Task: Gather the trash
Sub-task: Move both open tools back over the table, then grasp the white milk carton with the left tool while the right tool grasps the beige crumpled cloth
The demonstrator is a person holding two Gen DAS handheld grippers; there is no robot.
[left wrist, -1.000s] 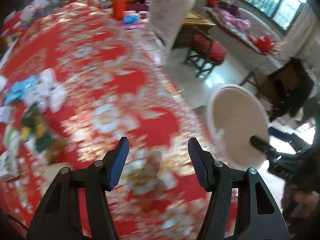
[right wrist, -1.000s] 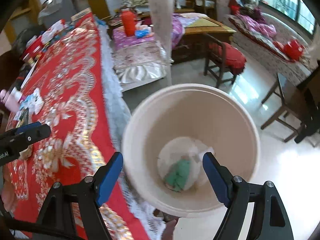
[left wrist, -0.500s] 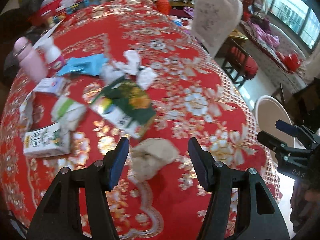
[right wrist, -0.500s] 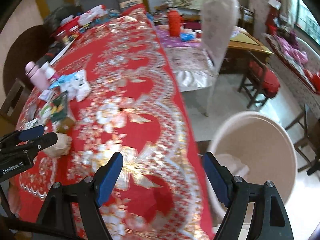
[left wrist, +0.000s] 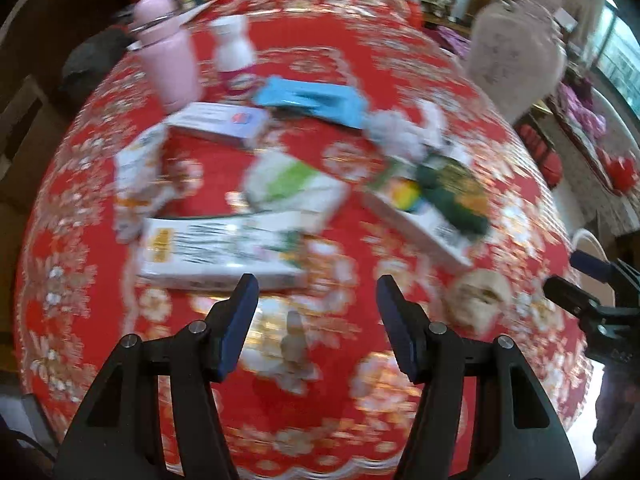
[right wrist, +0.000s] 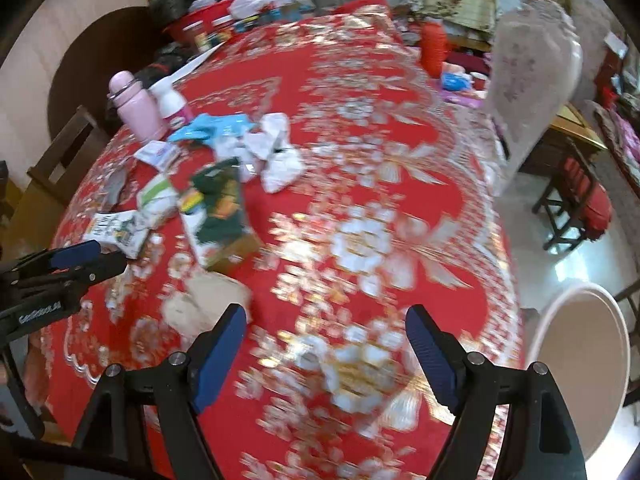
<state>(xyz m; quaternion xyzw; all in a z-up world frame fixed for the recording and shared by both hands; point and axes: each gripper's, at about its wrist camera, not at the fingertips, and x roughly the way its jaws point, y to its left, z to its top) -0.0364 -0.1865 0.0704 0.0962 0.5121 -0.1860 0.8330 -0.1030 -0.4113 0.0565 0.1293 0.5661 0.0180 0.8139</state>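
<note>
Both wrist views look down and forward over the red tablecloth, the left one close above the litter at mid-frame, the right one farther back, sharing the pink bottle at its upper left.

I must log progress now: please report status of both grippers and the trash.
Left gripper open, empty. Right gripper open, empty. Trash pile on red tablecloth; beige wad nearest. Bin beside table.

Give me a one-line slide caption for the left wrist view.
Open left gripper over the red floral tablecloth, facing scattered trash: a white carton, a crumpled brown wad, a blue wrapper.
</note>
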